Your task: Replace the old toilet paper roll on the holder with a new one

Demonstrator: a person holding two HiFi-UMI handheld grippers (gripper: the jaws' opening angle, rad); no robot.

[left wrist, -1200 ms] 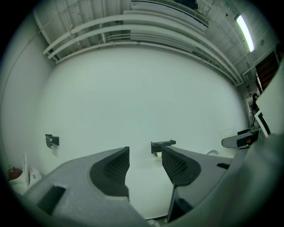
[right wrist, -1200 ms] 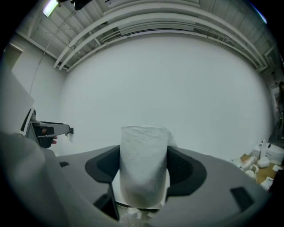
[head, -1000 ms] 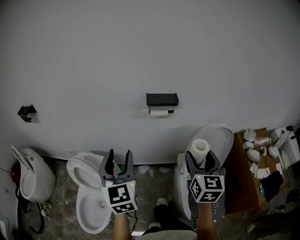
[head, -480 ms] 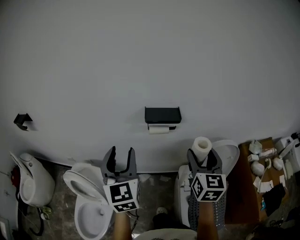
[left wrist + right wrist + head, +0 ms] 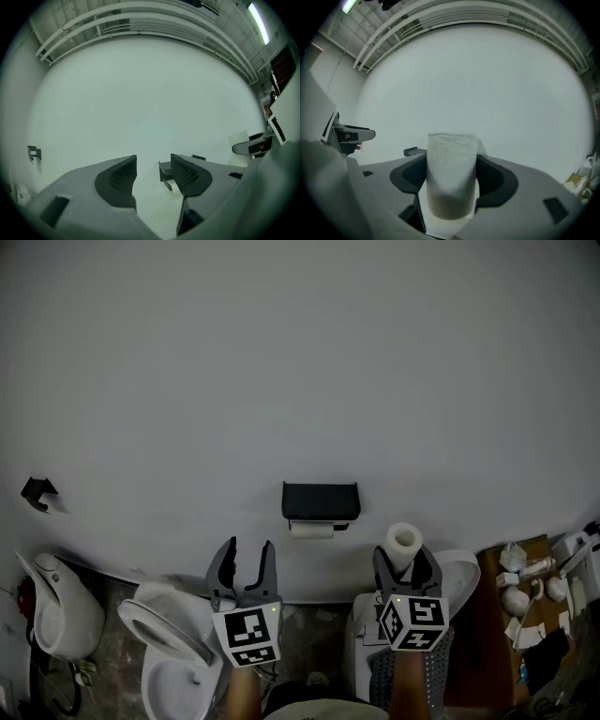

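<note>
A black wall holder (image 5: 321, 501) carries the thin old roll (image 5: 311, 530) under its shelf. My left gripper (image 5: 243, 549) is open and empty, below and left of the holder, short of the wall. In the left gripper view the holder (image 5: 164, 169) and old roll (image 5: 174, 187) show between the jaws of the left gripper (image 5: 152, 161). My right gripper (image 5: 406, 559) is shut on the new white roll (image 5: 404, 544), which stands upright between its jaws, to the right of the holder. The new roll (image 5: 452, 173) fills the right gripper view, with the holder (image 5: 415, 151) to its left.
A white toilet with its seat raised (image 5: 169, 643) stands below the left gripper, and another toilet (image 5: 459, 576) is behind the right one. A white fixture (image 5: 58, 617) and a black wall hook (image 5: 36, 491) are at the left. A brown cabinet (image 5: 497, 634) with small items is at the right.
Both grippers have moved toward the wall together, the right still carrying the new roll. The holder now sits lower and larger in the head view.
</note>
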